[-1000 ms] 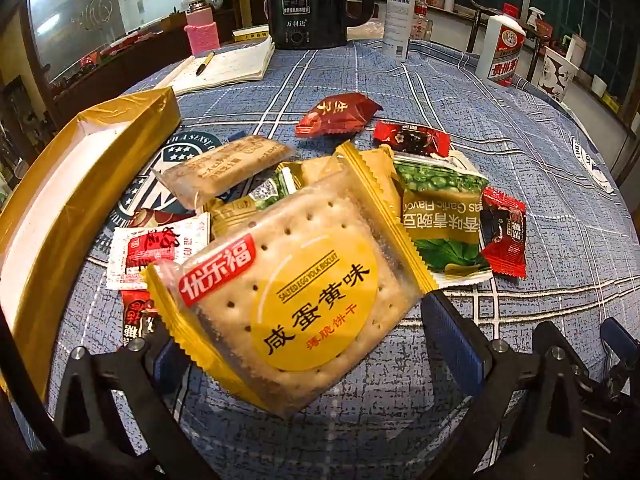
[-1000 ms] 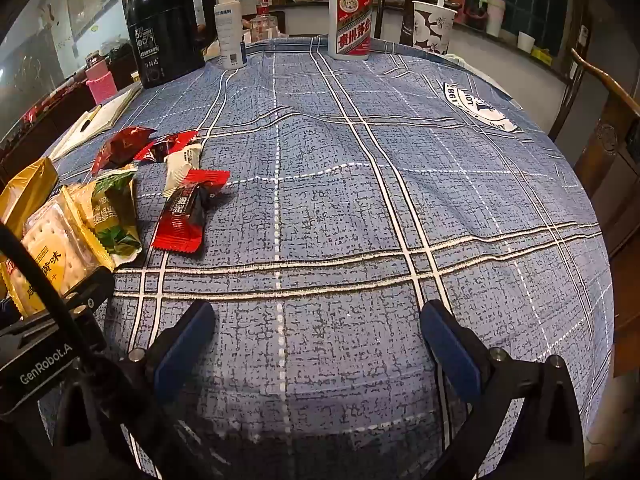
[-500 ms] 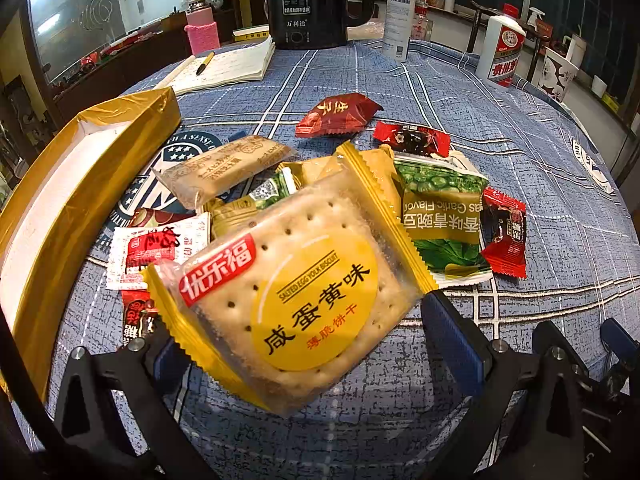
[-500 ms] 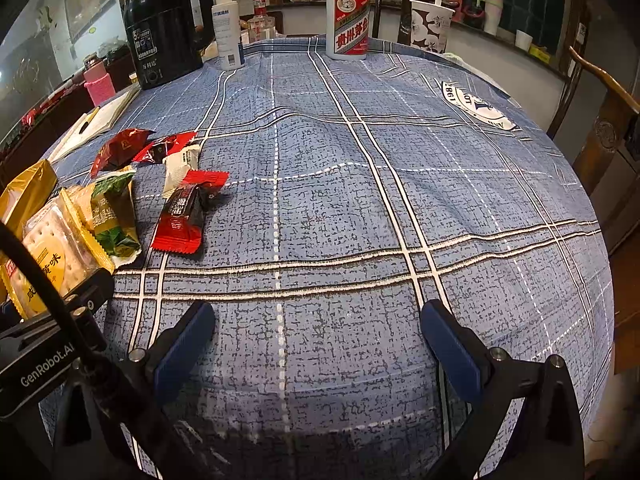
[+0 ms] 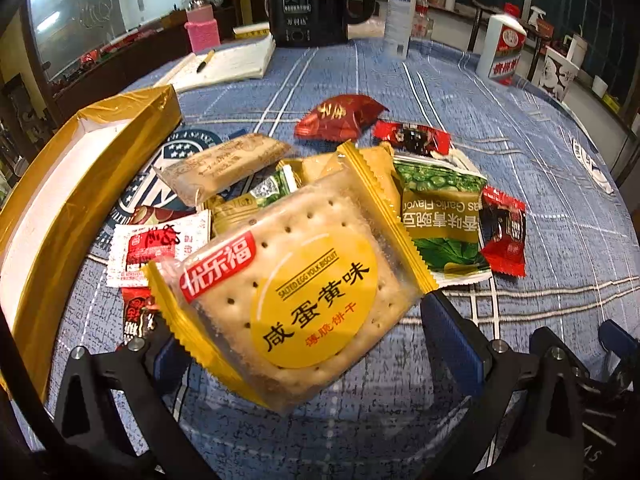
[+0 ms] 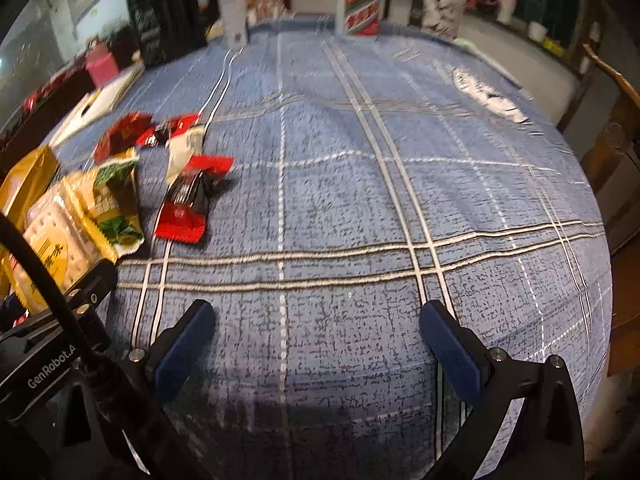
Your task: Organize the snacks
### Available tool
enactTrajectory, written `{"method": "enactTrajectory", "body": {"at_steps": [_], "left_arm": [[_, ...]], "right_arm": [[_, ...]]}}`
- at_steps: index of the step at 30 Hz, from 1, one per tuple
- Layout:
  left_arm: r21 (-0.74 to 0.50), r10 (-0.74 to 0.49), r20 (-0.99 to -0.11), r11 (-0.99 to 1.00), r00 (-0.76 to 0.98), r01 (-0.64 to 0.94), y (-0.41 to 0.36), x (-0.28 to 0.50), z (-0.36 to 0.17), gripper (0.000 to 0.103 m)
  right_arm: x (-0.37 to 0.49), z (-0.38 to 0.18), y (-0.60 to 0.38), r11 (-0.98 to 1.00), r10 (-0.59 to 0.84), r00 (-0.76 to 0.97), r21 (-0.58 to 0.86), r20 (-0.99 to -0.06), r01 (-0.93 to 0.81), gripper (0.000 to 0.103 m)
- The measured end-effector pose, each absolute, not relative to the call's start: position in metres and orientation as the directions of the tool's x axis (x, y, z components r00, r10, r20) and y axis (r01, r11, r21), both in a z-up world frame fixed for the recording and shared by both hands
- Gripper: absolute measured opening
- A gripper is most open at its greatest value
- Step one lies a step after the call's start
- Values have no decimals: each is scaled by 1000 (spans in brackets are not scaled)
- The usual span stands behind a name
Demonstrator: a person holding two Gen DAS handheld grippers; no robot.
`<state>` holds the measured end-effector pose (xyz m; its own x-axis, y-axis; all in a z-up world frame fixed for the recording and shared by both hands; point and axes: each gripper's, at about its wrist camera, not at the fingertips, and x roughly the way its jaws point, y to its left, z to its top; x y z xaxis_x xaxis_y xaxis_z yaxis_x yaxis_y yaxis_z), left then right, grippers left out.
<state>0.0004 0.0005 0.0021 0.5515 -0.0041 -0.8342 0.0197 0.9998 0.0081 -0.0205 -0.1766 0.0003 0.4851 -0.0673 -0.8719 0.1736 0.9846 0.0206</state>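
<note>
Your left gripper [image 5: 304, 336]: jaws wide, biscuit pack [image 5: 288, 280] lying between them on the surface beside the gold box [image 5: 60, 184]; your right gripper [image 6: 316, 332]: jaws wide, empty.

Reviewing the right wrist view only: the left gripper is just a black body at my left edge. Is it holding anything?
Observer: No. The left gripper is open, its fingers on either side of the salted egg yolk biscuit pack lying on the snack pile.
Operator: Any container nearby?
Observer: An open gold box, white inside, sits left of the pile.
Operator: Anything hidden behind the pack from my side?
Observer: A brown biscuit bar lies beside the box.
</note>
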Motion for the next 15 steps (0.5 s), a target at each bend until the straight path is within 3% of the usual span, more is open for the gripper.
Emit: {"method": "enactTrajectory", "body": {"at_steps": [6,15], "left_arm": [[8,-35,-886,996,462,90,1,0,3,103],[7,-34,-893,996,448,89,1,1,5,103]], "right_arm": [[-24,0,-178,990,-35,492,36,-870,134,103],[-22,0,-175,990,-46,481,26,-876,141,103]]}}
